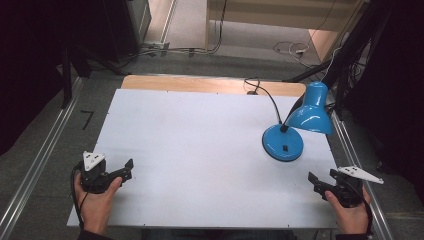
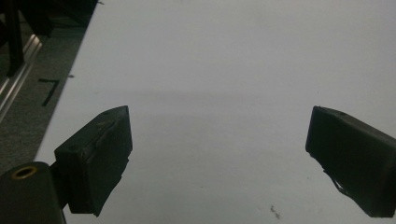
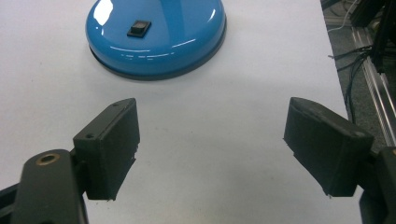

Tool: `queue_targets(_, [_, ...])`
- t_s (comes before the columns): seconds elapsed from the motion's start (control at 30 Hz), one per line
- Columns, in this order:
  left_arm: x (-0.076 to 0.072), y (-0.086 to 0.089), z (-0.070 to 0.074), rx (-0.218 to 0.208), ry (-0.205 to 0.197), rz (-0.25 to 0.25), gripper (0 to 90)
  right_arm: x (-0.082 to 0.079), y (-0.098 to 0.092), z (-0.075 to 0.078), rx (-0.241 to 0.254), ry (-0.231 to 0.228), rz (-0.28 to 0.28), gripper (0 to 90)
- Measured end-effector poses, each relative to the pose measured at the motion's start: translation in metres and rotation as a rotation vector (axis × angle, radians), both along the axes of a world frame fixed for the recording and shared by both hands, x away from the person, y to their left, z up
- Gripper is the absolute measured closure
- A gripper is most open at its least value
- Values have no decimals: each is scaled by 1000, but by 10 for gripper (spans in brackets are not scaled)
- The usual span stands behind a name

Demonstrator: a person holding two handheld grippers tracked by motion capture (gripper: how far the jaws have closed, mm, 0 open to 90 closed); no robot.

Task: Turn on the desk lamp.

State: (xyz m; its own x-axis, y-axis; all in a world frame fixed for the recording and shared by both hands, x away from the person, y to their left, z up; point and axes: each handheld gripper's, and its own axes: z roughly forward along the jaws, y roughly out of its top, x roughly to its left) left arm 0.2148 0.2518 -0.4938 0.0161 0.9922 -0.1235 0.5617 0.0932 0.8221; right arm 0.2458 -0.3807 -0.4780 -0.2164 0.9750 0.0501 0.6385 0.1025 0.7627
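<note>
The blue desk lamp (image 1: 295,127) is found standing on the right half of the white desk (image 1: 200,150), its round base (image 3: 156,35) flat on the surface with a black rocker switch (image 3: 139,27) on top. The right hand-held gripper (image 1: 315,182) is held near the desk's right front corner, jaws wide apart and empty; the base lies just ahead of it, slightly to the left. The left hand-held gripper (image 1: 127,170), likewise spread and empty, is well apart at the far side. The right is judged the nearer for any reach.
</note>
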Motion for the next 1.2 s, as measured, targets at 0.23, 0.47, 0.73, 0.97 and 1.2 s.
queue_targets(0.23, [3, 0, -2, 5, 5, -2, 75, 2, 3, -1, -9, 7, 10, 168])
queue_targets(0.47, [1, 0, -2, 1, 4, -2, 75, 3, 6, -2, -16, 10, 24, 169])
queue_targets(0.73, [1, 0, -2, 0, -1, -1, 75, 5, 9, -3, -18, 8, 36, 169])
queue_targets(0.97, [2, -1, -2, 6, 2, -4, 75, 7, 12, -4, -24, 10, 46, 169])
queue_targets(1.2, [2, 0, -2, 7, 2, -3, 75, 8, 13, -3, -18, 8, 48, 170])
